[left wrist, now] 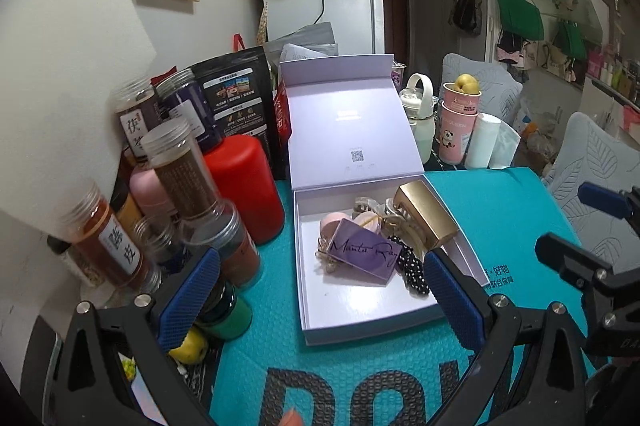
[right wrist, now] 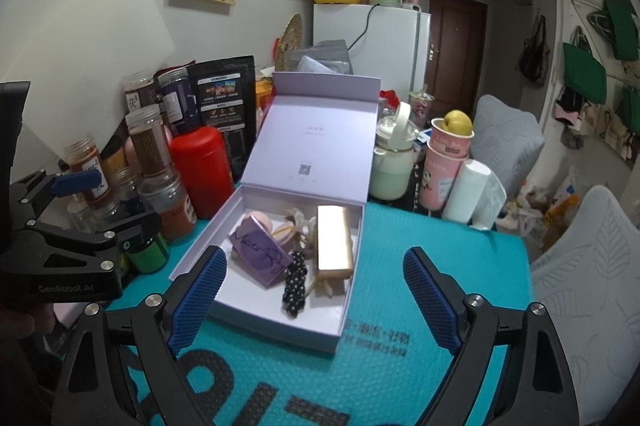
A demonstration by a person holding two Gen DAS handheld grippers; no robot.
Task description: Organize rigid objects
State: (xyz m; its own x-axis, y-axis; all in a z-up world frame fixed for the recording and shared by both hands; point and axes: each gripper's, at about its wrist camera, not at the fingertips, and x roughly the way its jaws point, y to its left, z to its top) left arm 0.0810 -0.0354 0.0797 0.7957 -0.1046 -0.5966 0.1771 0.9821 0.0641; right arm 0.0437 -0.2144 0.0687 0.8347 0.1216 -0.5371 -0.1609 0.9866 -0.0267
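Gold case and purple card hide the hair clips beneath.

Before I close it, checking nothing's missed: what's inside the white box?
In the box: gold case, purple card, dotted hair tie, pink item, hair clips. Anything beneath them is hidden.

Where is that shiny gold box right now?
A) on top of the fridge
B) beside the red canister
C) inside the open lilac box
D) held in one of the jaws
C: the gold box lies in the open lilac box beside a purple card.
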